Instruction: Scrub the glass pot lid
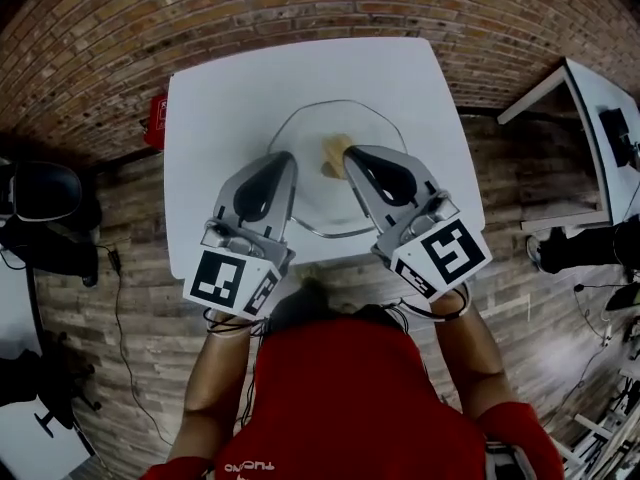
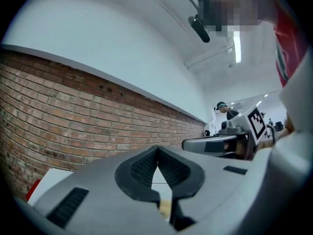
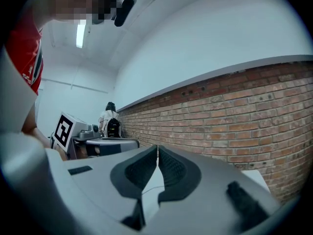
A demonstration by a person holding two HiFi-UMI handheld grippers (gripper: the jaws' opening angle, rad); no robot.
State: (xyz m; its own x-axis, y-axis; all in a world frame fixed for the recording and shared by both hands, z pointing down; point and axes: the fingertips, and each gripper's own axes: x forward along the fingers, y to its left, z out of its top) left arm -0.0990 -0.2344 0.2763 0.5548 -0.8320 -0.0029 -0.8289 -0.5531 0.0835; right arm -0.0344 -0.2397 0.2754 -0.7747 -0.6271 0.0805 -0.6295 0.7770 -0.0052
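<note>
The glass pot lid (image 1: pixel 330 120) lies flat in the middle of the white table (image 1: pixel 220 98), with a tan knob-like piece (image 1: pixel 335 155) at its centre. My left gripper (image 1: pixel 284 158) hovers over the lid's left rim, shut and holding nothing. My right gripper (image 1: pixel 352 154) hangs just right of the tan piece, also shut and holding nothing. In the left gripper view the pads (image 2: pixel 157 148) meet, and a bit of the tan piece (image 2: pixel 165 208) shows below them. In the right gripper view the jaws (image 3: pixel 157 148) are closed, with the lid's thin rim (image 3: pixel 149 190) showing below.
A small red object (image 1: pixel 156 118) sits at the table's far left edge. A black chair (image 1: pixel 45 193) stands on the brick floor to the left, another white table (image 1: pixel 600 118) to the right. A brick wall (image 3: pixel 234 116) rises behind, and a person (image 3: pixel 111 121) stands far off.
</note>
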